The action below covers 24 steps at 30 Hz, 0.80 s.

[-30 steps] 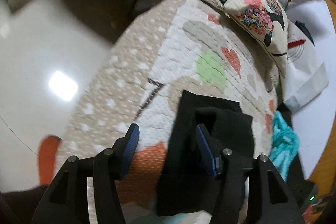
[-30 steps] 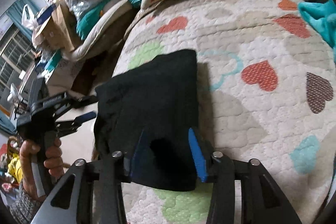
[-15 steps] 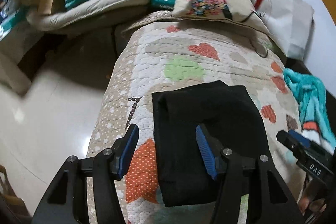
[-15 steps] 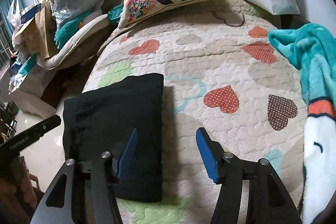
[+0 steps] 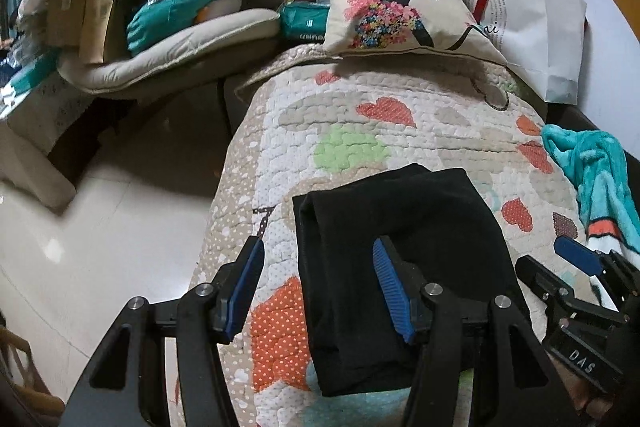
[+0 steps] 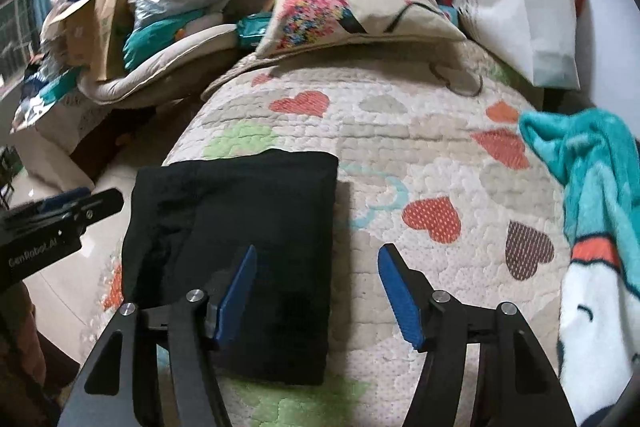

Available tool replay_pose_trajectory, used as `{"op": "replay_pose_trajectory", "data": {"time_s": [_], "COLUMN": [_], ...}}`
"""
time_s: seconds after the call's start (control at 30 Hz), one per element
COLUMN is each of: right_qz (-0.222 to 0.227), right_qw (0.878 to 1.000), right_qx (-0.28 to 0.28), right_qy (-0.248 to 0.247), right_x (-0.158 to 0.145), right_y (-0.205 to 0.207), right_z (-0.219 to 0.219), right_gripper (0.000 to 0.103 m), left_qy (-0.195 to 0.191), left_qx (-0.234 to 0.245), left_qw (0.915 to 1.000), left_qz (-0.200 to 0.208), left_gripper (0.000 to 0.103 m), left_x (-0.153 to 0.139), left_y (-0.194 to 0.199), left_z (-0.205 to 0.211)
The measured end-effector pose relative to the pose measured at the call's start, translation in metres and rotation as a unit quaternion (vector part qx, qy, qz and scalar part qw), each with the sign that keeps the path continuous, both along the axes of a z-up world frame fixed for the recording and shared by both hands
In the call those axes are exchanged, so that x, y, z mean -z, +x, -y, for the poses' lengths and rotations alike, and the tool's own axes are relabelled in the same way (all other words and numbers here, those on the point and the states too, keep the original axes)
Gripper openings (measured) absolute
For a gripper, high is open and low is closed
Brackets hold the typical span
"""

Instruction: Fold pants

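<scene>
One pair of black pants [image 5: 400,267] is seen folded into a compact rectangle, laid flat on the heart-patterned quilt [image 5: 380,131] of the bed, close to the quilt's left edge beside the floor [image 5: 100,247]. Two grippers are raised above it. The left gripper [image 5: 320,285] is held apart over the left border of the pants, nothing pinched between its two blue fingers; one finger is seen over the quilt, the other over the black cloth. The right gripper [image 6: 316,287] is spreading, its jaws opening and nothing gripped between them, with its left finger over the pants and its right finger over bare quilt. One flowered cushion [image 5: 392,15] is propped at the head of the bed, one white paper bag [image 5: 536,31] is leaned just beside it, and one teal blanket [image 6: 592,179] is bunched on the right side.
</scene>
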State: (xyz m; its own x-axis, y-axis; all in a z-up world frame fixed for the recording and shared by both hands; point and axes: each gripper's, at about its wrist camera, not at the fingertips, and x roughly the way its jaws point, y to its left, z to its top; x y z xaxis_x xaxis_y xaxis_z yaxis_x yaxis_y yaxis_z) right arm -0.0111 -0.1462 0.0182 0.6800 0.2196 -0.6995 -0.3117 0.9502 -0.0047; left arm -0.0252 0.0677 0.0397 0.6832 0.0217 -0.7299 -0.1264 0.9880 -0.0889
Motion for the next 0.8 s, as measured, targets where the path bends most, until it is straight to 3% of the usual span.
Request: {"op": "replay_pose_trajectory", "data": {"time_s": [0.8], "right_qz": [-0.011], "right_qw": [1.0], "right_qx": [0.02], "right_qy": [0.013], "right_x": [0.006], "right_y": [0.004], "right_z": [0.008], "right_gripper": [0.072], "left_qy": [0.009], "left_qx": [0.008], "left_qw": [0.9998], "left_qz": [-0.014], "left_gripper": [0.056], "left_x": [0.006], "left_y": [0.003], "left_z": [0.006]}}
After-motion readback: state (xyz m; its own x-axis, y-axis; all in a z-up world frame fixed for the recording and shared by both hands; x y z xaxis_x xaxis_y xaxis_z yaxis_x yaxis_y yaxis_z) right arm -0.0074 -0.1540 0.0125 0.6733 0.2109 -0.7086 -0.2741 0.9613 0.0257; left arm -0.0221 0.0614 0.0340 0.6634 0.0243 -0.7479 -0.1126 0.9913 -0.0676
